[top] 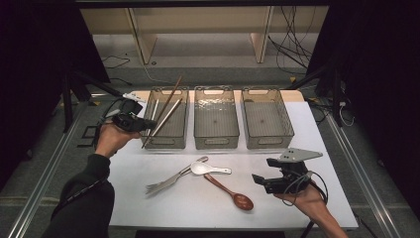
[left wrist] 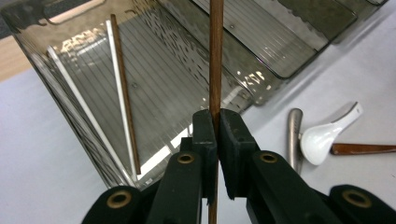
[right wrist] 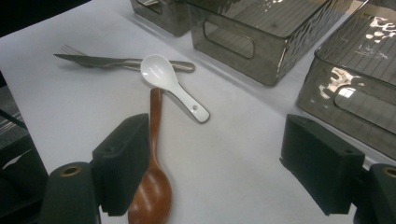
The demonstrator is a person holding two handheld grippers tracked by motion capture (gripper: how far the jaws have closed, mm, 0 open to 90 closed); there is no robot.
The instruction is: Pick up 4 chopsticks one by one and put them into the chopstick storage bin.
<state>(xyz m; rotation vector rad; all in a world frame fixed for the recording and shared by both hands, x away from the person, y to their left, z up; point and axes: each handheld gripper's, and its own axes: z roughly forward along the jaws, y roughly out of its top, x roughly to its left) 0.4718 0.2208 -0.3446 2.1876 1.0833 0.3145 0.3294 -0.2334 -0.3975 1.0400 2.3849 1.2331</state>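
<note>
The left gripper (left wrist: 216, 122) was clamped on a long brown wooden chopstick (left wrist: 215, 56), holding it slanted over the leftmost smoky clear plastic bin (top: 165, 140), where a white chopstick (left wrist: 122, 100) and another brown one (left wrist: 126, 105) lay. On the white table (top: 198, 203) sat a metal fork (top: 171, 181), a white ceramic soup spoon (top: 208, 169) and a reddish-brown wooden spoon (top: 232, 192). The right gripper (right wrist: 215, 163) hovered near the wooden spoon, jaws spread wide, holding nothing.

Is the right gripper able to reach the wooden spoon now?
Probably yes: the right gripper is open, and the wooden spoon lies on the bare table just before its jaws, with nothing between.
</note>
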